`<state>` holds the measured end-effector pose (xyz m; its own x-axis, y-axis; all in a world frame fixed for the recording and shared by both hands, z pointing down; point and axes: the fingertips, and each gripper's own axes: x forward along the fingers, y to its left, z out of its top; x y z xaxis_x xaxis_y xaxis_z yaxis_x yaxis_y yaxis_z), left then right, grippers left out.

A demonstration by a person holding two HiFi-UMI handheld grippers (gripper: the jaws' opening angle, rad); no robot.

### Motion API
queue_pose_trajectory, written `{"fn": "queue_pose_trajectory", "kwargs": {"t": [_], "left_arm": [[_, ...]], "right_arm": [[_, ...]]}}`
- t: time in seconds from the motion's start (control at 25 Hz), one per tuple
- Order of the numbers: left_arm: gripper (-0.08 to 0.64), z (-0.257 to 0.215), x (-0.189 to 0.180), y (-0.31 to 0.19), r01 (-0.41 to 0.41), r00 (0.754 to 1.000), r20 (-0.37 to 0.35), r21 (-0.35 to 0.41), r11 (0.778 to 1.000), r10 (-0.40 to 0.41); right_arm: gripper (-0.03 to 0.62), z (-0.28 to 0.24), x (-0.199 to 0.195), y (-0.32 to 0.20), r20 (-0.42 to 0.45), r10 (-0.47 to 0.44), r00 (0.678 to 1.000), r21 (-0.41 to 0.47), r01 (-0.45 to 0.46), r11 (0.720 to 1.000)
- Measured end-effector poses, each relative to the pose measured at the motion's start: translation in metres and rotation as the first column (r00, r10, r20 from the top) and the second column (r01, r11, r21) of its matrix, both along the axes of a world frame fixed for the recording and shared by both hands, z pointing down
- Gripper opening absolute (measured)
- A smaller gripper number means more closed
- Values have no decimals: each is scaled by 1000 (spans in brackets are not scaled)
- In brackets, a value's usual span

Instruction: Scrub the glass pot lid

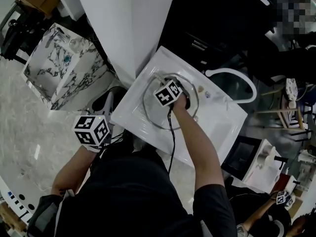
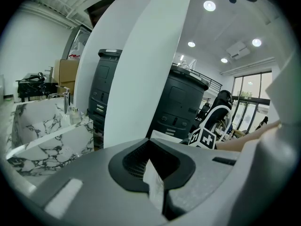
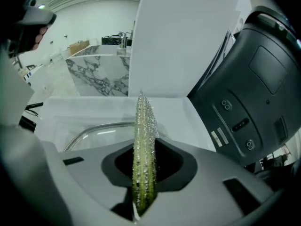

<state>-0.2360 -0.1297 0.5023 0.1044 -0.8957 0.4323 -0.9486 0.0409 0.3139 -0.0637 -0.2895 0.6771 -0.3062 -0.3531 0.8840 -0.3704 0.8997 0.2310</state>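
Observation:
The glass pot lid [image 1: 152, 113], round with a metal rim, lies in a white basin [image 1: 219, 125]. My right gripper [image 1: 170, 94] is down on the lid's far half, its marker cube on top. In the right gripper view this gripper [image 3: 143, 173] is shut on a green-yellow glittery scrub sponge [image 3: 145, 140] standing on edge, with the lid's rim [image 3: 91, 131] just beyond. My left gripper [image 1: 92, 131] hangs off the basin's left corner, away from the lid. In its own view the left gripper [image 2: 157, 185] is shut on a thin white scrap [image 2: 153, 180].
A marble-patterned sink unit [image 1: 59, 65] stands at the far left. A white column [image 1: 129, 19] and a dark machine [image 1: 222, 14] rise behind the basin. A white ring-shaped frame [image 1: 236, 81] lies to its right. Another person's arm with a marker cube [image 1: 282, 197] is at bottom right.

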Motion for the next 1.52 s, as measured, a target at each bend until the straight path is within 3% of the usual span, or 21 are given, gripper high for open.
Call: {"fn": "queue_pose_trajectory", "kwargs": {"t": [0.2,0.4,0.6,1.24,1.52], "left_arm": [[0,3,11,-2,-21,1000,-8,-5,1000,21],[0,4,25,-5,-41,999,-13,-3,999,41],[0,5,32,-4,-49,999,-15,-7,999,49],[0,5,62,-4,-101,995,-28,-2,995,100],[0,4,77,-7,-133,991,-31,5,991,133]], "right_arm": [[66,1,-10,24,-32,-141,989,27,142,989],[66,5,-20,53,-66,-289,955,16,291,957],[66,6,-24,74,-94,-373,923,26,377,926],[66,12,-17,139,-113,-486,867,44,493,869],[66,18,-13,167,-76,-474,877,28,477,879]]}}
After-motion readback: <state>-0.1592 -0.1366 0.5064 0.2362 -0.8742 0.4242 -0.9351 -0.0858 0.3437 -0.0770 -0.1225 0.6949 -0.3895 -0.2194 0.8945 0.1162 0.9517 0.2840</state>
